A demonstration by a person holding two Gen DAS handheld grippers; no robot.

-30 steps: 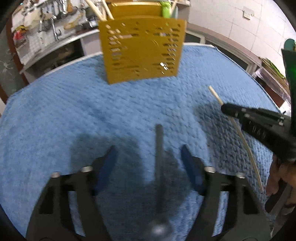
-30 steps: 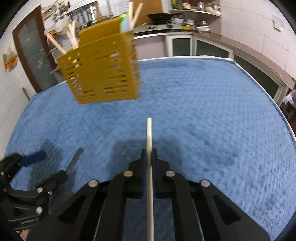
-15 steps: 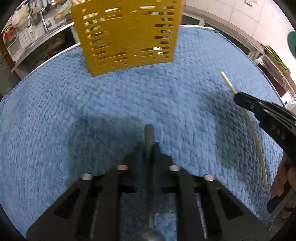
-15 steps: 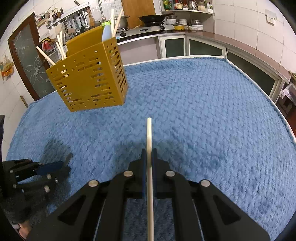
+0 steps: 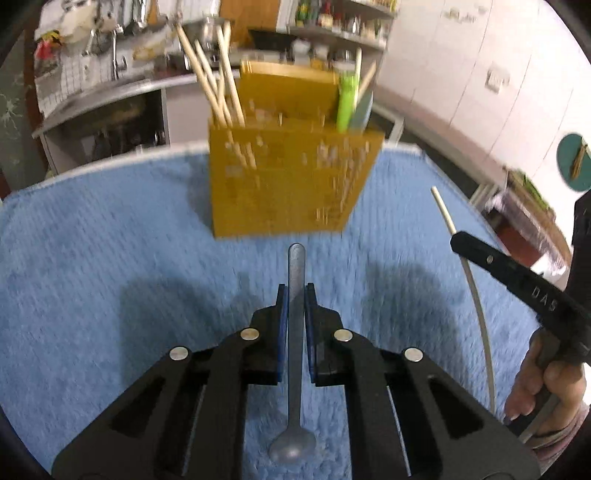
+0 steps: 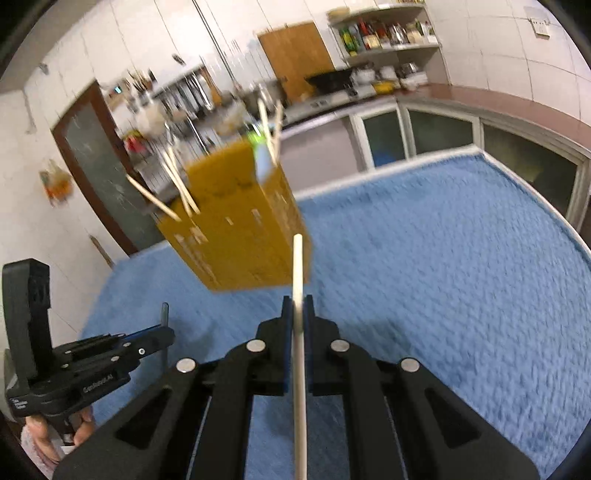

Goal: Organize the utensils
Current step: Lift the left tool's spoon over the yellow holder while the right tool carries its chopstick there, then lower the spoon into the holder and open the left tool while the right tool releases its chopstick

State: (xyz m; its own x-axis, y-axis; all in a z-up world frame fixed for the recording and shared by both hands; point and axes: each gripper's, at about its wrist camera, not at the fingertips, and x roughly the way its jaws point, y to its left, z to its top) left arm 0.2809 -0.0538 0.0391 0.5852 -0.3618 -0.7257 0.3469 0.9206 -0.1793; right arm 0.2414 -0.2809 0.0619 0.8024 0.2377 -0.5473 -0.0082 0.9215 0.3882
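Spoon (image 5: 296,280) clamped in left gripper (image 5: 295,295) (chopstick (image 6: 298,280) in right).

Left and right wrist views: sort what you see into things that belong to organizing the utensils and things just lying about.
Part of the job:
- metal spoon, clamped in the left gripper
- pale chopstick, clamped in the right gripper
- yellow slotted holder, already holding chopsticks

Just lying about:
- blue mat
- bottles on the back shelf
- dark pan on the counter
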